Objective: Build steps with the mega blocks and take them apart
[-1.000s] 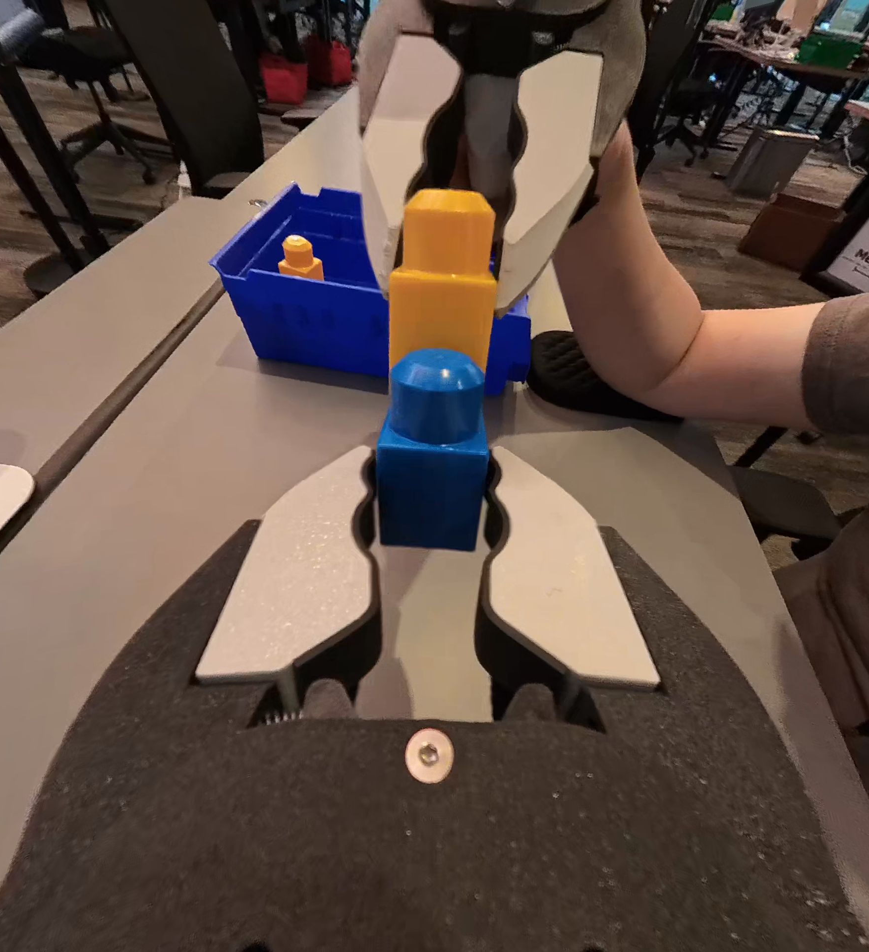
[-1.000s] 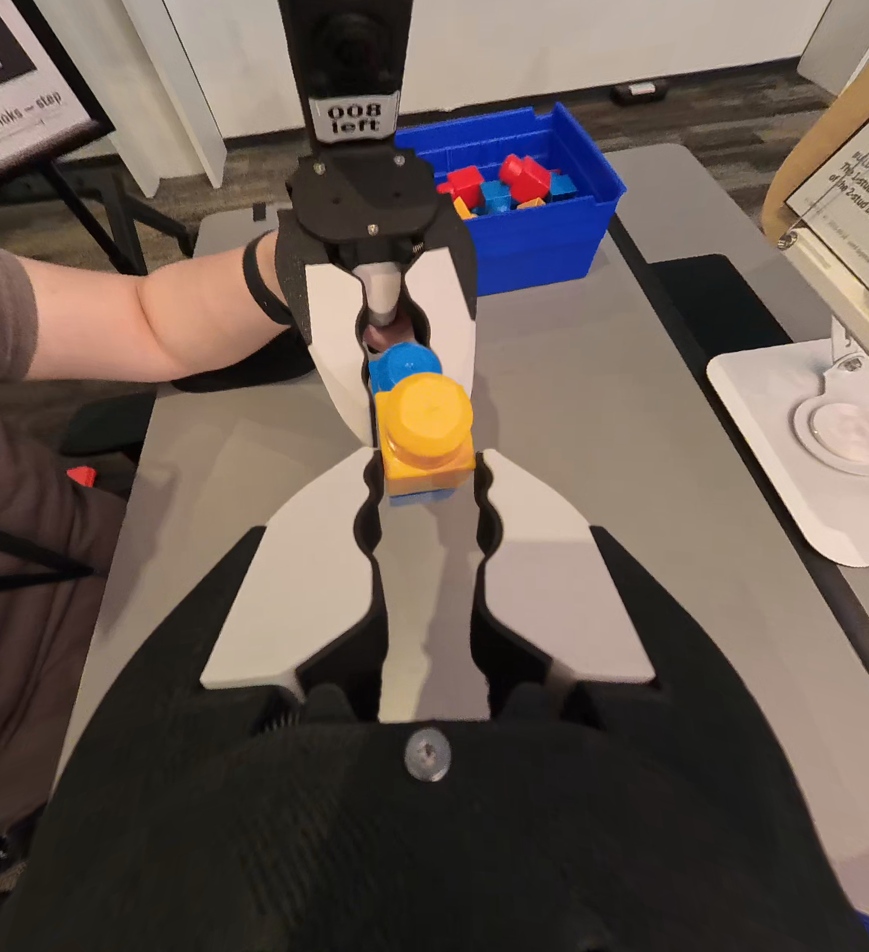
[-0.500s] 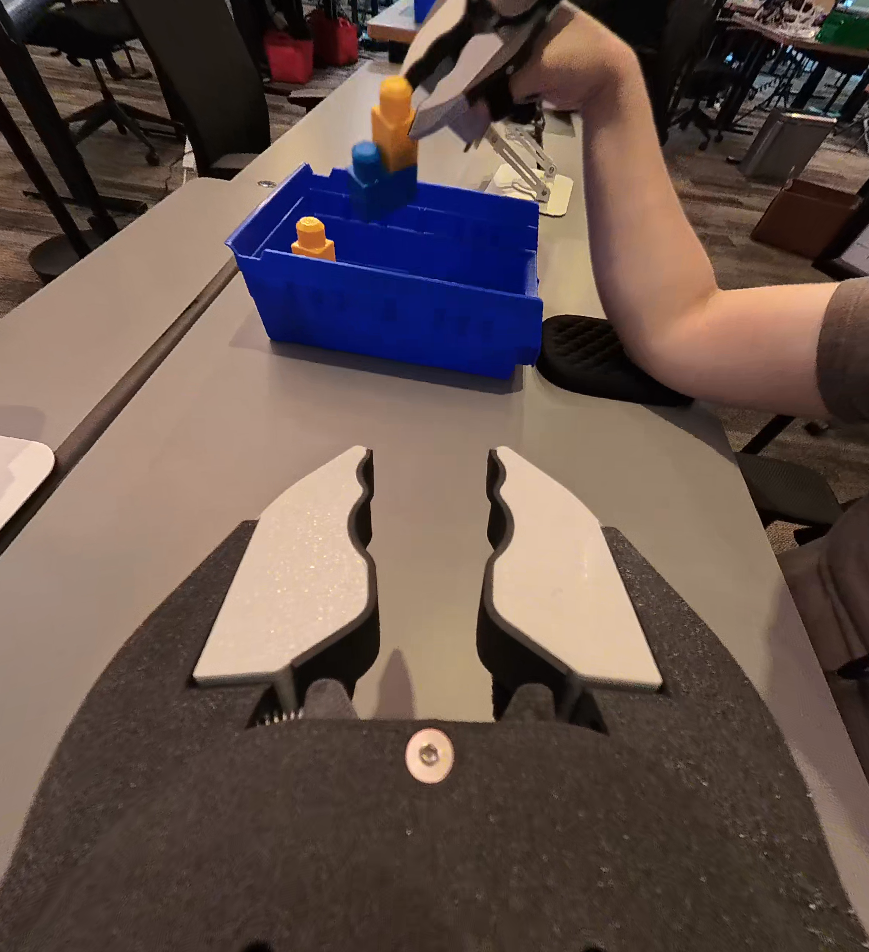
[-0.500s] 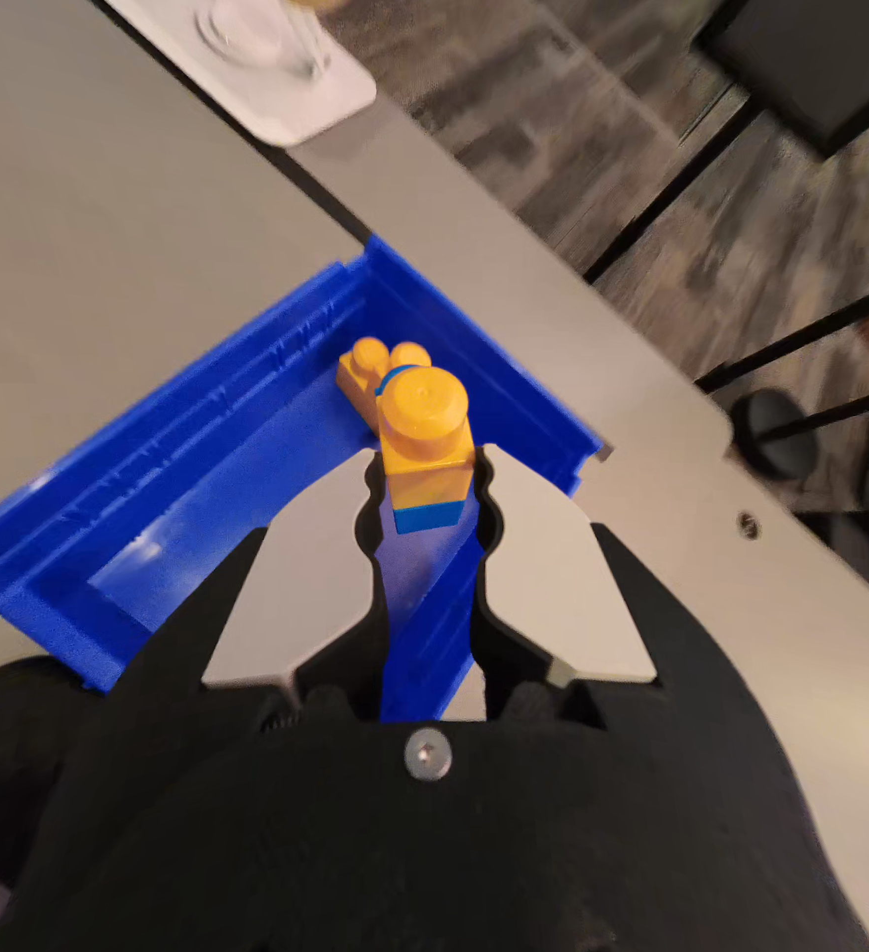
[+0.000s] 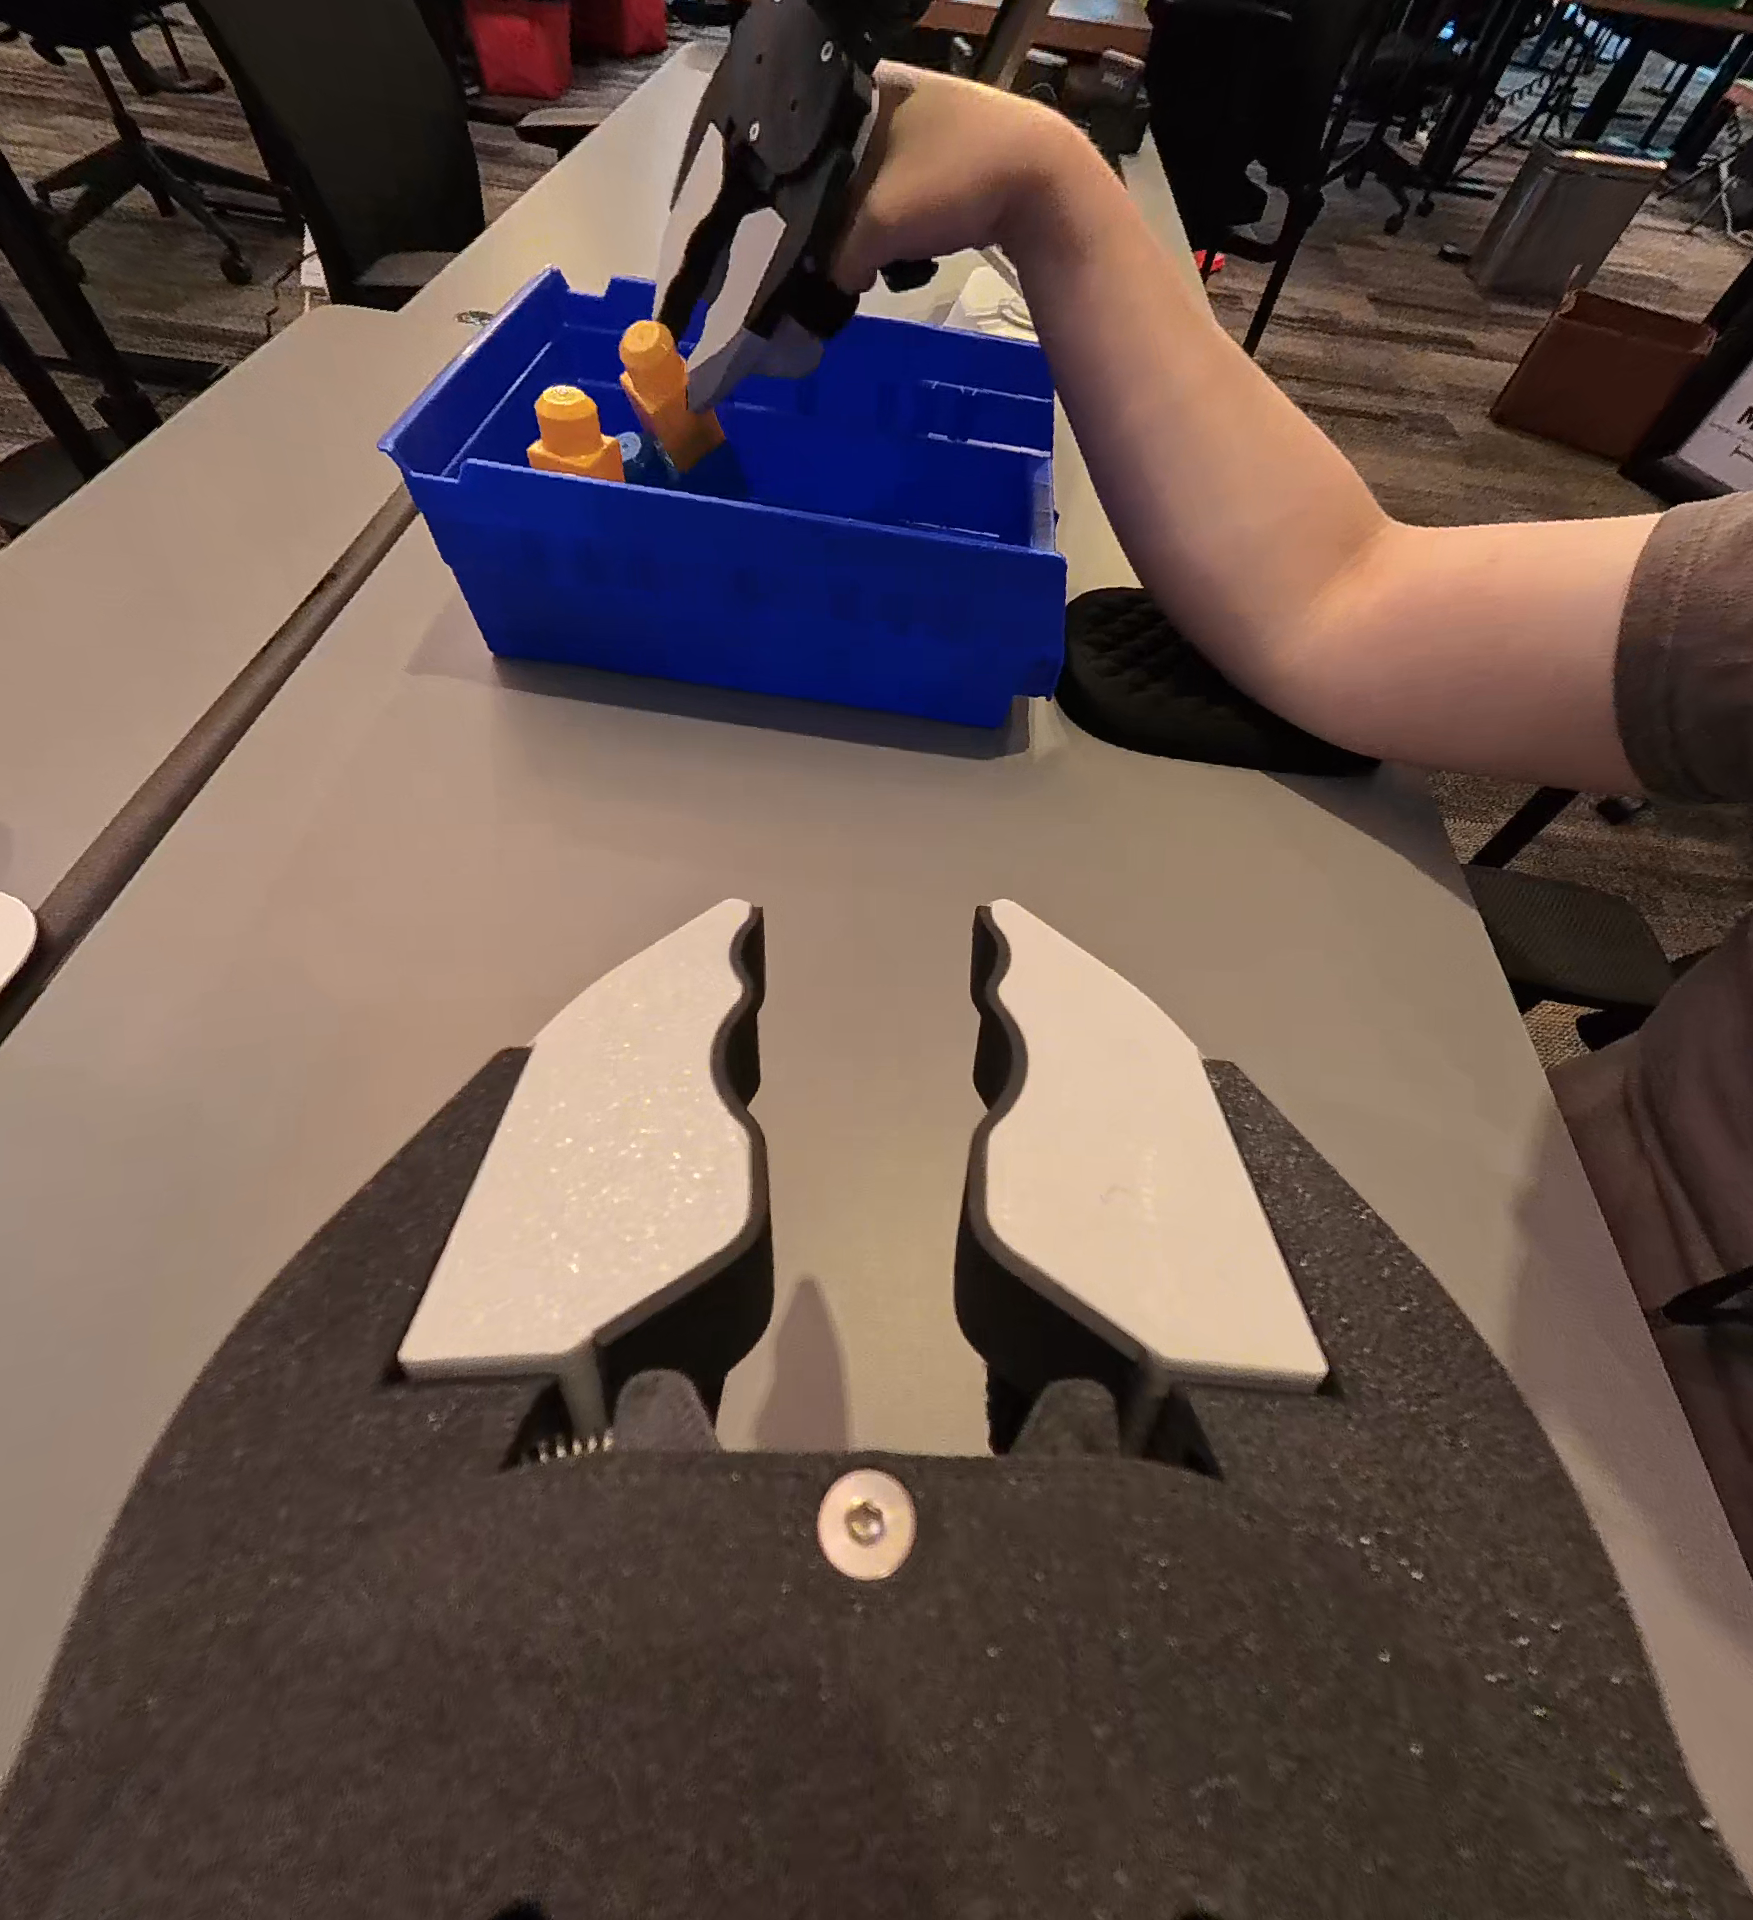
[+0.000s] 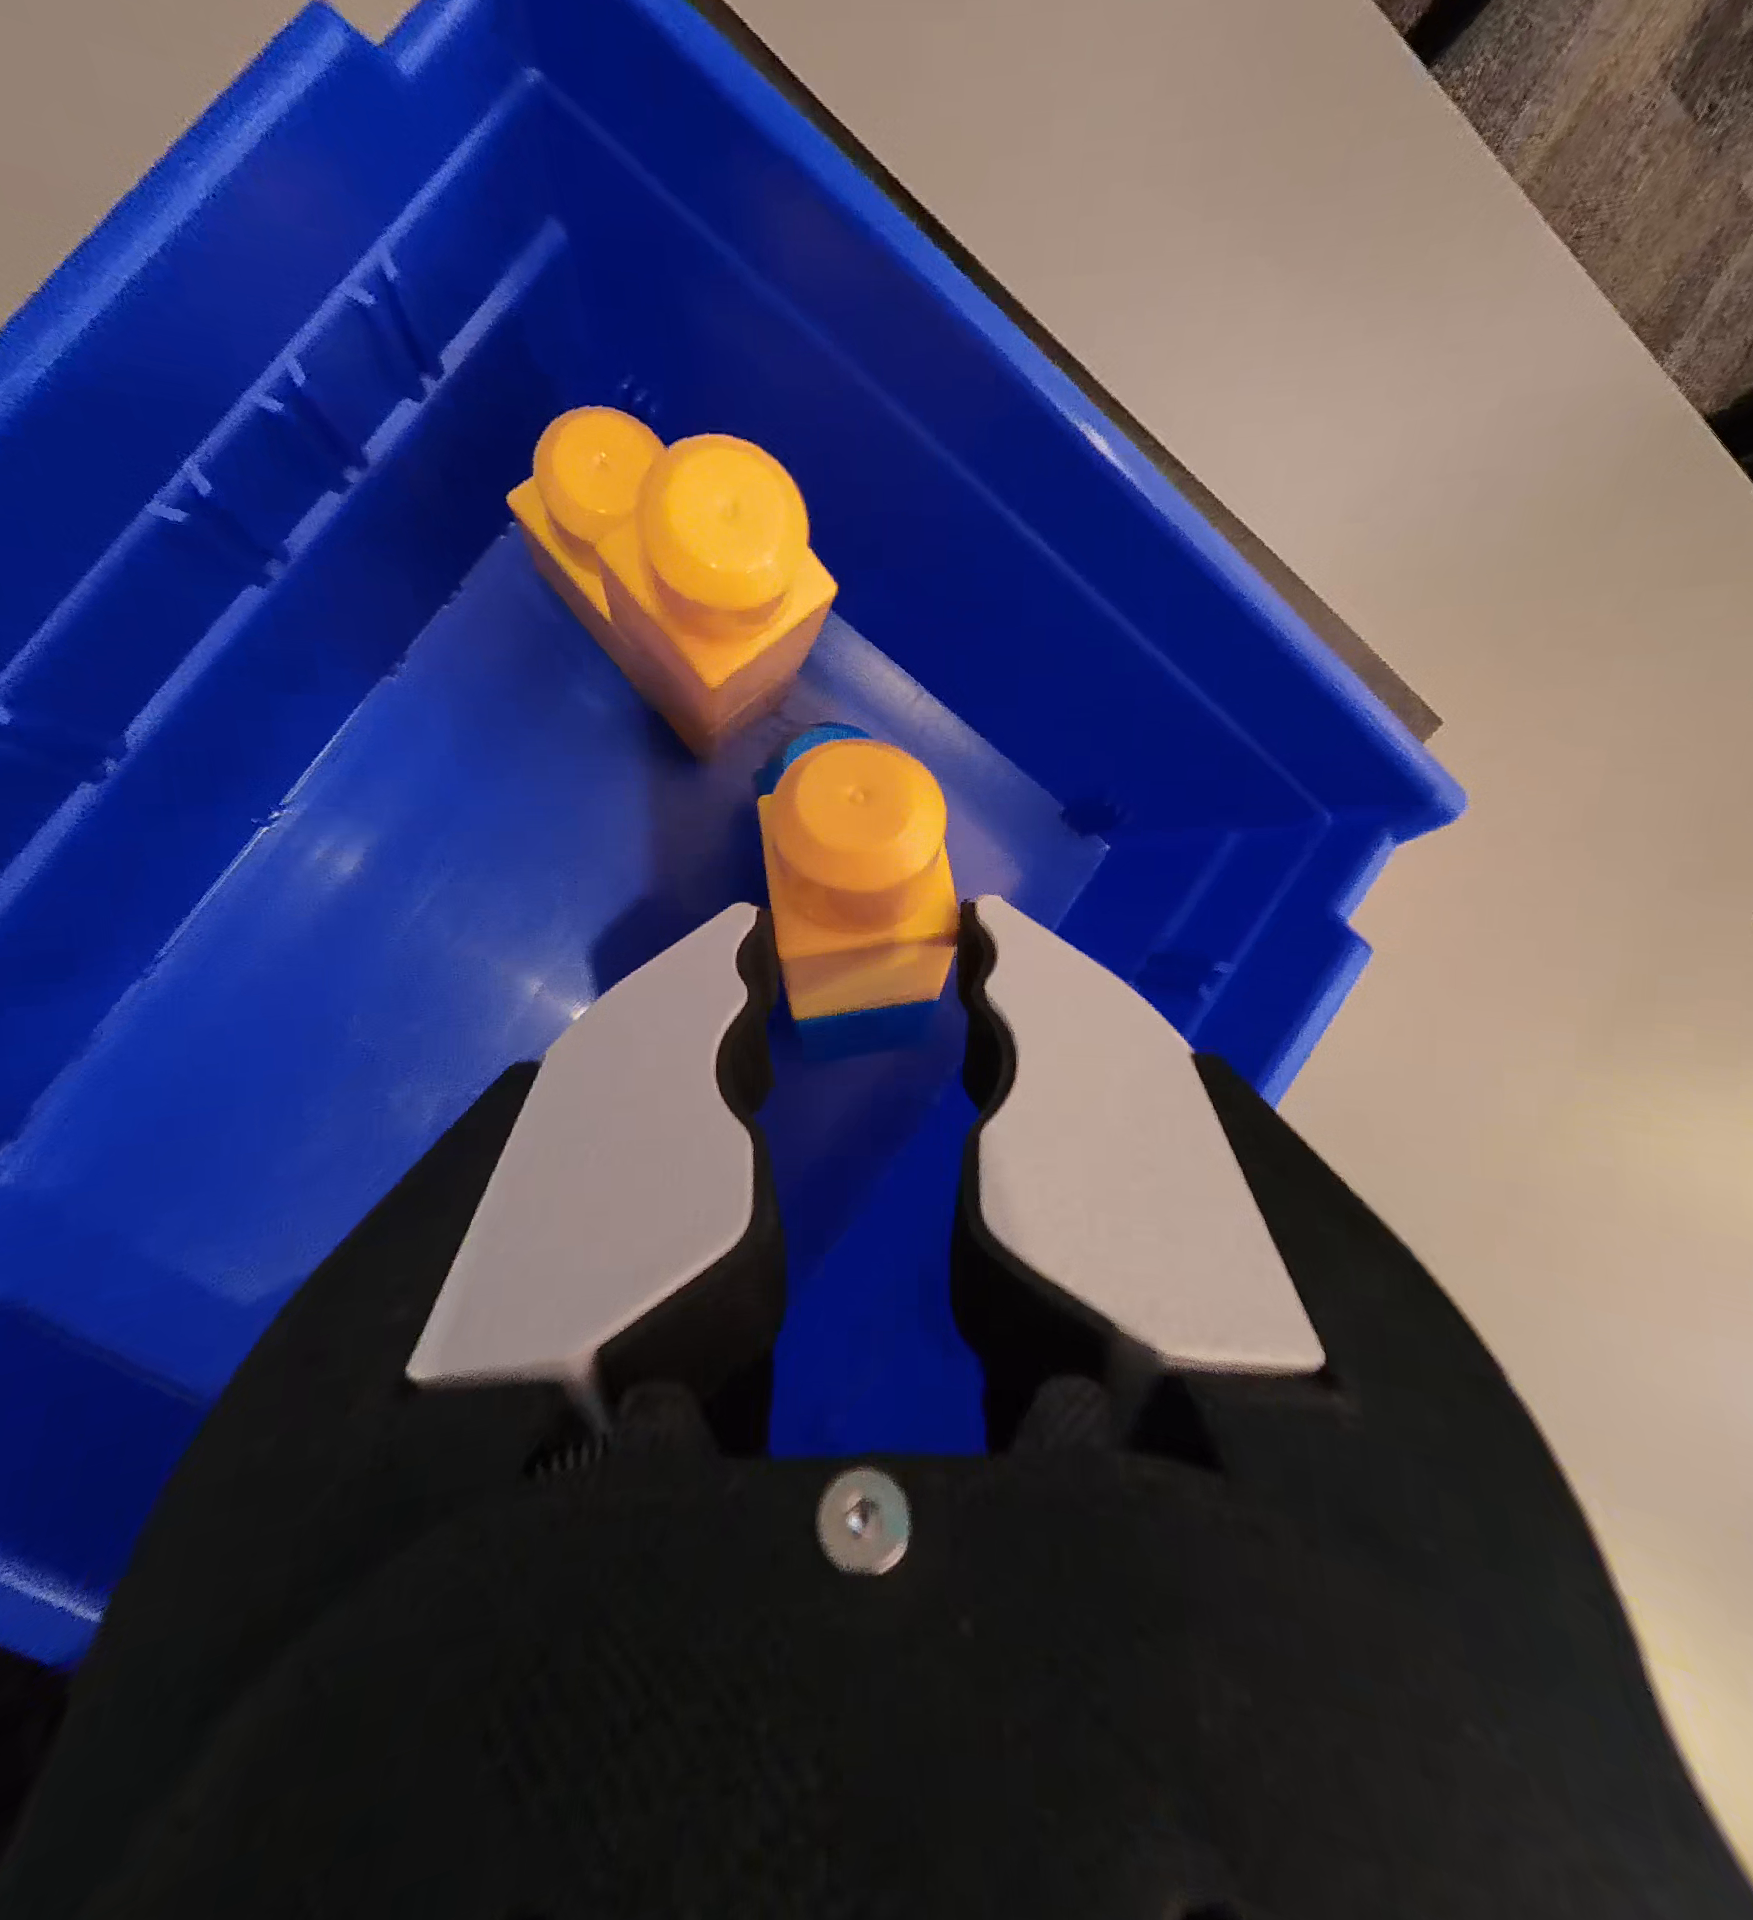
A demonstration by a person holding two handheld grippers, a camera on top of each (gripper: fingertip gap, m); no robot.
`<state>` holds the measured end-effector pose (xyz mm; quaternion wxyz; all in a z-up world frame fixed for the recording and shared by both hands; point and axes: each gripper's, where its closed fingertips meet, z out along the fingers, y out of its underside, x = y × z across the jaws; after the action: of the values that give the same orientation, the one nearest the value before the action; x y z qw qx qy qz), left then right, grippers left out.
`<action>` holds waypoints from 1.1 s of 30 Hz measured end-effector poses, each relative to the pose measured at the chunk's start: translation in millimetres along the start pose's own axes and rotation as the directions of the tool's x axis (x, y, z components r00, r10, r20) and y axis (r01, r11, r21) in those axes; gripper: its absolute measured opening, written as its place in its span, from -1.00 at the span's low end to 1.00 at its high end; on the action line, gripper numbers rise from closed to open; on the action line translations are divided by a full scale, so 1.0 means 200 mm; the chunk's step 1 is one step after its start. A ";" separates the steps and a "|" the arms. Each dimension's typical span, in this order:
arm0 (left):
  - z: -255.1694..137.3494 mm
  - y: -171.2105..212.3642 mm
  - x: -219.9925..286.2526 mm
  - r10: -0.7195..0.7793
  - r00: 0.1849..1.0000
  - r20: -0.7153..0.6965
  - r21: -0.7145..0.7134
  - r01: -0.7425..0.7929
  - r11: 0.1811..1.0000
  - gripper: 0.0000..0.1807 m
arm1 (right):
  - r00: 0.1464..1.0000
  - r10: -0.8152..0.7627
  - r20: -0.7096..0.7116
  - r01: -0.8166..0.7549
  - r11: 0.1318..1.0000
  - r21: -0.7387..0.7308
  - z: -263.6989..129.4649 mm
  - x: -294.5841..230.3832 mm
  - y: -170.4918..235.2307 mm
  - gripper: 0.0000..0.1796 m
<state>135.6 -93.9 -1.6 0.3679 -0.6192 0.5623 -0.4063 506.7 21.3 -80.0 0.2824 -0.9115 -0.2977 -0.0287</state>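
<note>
The orange block (image 6: 856,894), seated on a blue block (image 6: 867,1031), is clenched by the right gripper (image 6: 861,920) inside the blue bin (image 6: 955,343). Light, rigid, smooth plastic is judged; flat sides suit gripping. The left gripper (image 5: 864,920) is held released over the surface (image 5: 539,831).

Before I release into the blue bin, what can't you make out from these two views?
- Blue block under the orange block: mostly hidden by it in the right wrist view, and by the bin front wall in the left.
- Whether that stack touches the bin floor: neither view shows it.
- Bin's near corner: covered by the right gripper body.
</note>
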 end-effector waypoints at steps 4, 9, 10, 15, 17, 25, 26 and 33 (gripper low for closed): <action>0.00 0.00 0.01 -0.002 1.000 -0.009 0.003 0.002 1.000 -0.59 | 0.998 0.009 -0.068 -0.014 0.998 -0.068 0.00 0.06 0.07 -0.60; 0.00 0.00 0.02 -0.002 1.000 -0.014 -0.001 0.002 1.000 -0.59 | 0.994 -0.009 -0.108 -0.003 0.994 -0.110 0.02 0.10 0.12 -0.60; 0.00 0.00 0.02 -0.002 1.000 -0.015 0.000 0.002 1.000 -0.59 | 0.993 -0.012 -0.117 -0.001 0.994 -0.109 0.02 0.10 0.12 -0.59; -0.01 -0.01 0.02 -0.003 1.000 -0.016 0.004 0.003 1.000 -0.59 | 0.986 -0.016 -0.165 -0.001 0.995 -0.100 -0.01 0.13 0.09 -0.51; -0.01 -0.01 0.02 -0.001 1.000 -0.017 0.002 0.001 1.000 -0.60 | 0.986 -0.020 -0.168 0.005 0.996 -0.090 -0.03 0.13 0.08 -0.51; 0.00 0.01 0.02 -0.008 0.999 -0.033 -0.012 0.008 1.000 -0.62 | 0.992 -0.114 -0.055 0.093 0.952 -0.291 0.00 0.13 0.10 -0.56; 0.00 0.01 0.02 -0.007 0.999 -0.033 -0.016 0.007 1.000 -0.62 | 0.991 -0.125 -0.038 0.107 0.943 -0.314 0.00 0.13 0.10 -0.59; 0.00 0.02 0.01 -0.009 0.999 -0.035 -0.028 0.008 1.000 -0.62 | 0.965 -0.242 0.104 0.263 0.908 -0.327 0.01 0.10 0.06 -0.65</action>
<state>134.1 -97.2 -5.2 0.3477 -0.6194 0.5716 -0.4107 530.6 24.4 -82.7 0.1065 -0.9006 -0.4122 -0.0879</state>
